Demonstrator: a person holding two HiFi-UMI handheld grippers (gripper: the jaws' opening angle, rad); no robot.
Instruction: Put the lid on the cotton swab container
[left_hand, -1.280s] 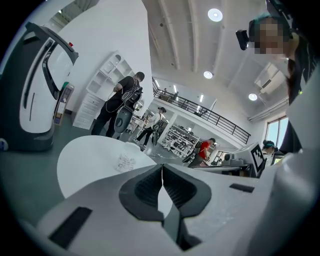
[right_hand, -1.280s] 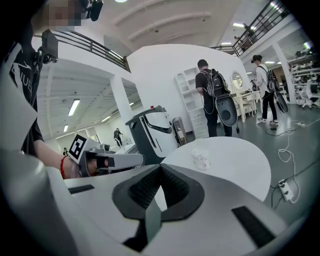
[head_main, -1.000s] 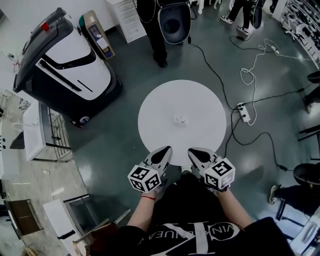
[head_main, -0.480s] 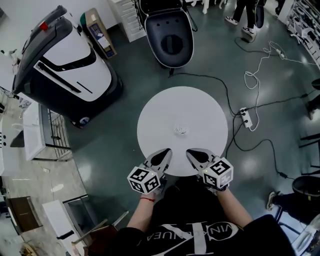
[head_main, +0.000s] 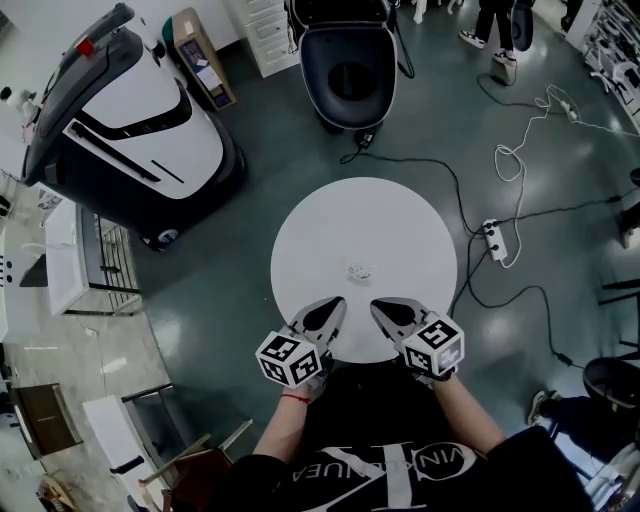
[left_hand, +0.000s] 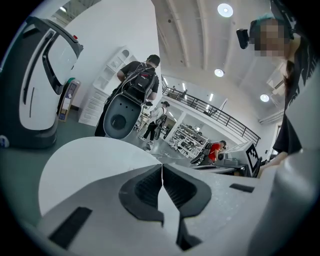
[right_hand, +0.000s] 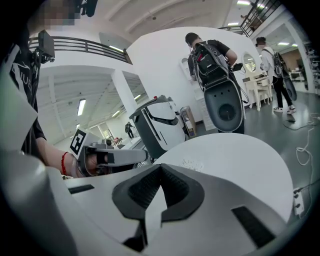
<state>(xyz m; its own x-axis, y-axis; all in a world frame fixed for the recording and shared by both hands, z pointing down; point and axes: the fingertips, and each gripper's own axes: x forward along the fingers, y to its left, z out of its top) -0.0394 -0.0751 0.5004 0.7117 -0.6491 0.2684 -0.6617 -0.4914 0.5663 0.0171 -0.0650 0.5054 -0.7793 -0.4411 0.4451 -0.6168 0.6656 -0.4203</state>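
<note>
Head view: one round desk (head_main: 400, 215) carries one small clear container (head_main: 359, 270) just past centre, lid indistinguishable. Two grippers sit at 6 o'clock: left gripper (head_main: 333, 302), right gripper (head_main: 379, 305).
Left gripper view: fingers (left_hand: 145, 187) clenched, empty.
Right gripper view: fingers (right_hand: 142, 189) clenched, empty, container at 12 o'clock.

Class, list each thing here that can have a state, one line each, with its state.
Left gripper: jaws shut, empty, over the table's near edge.
Right gripper: jaws shut, empty, beside the left.
Small clear container: resting mid-table, untouched; lid too small to tell.
Round white table: upright, carrying the container.
</note>
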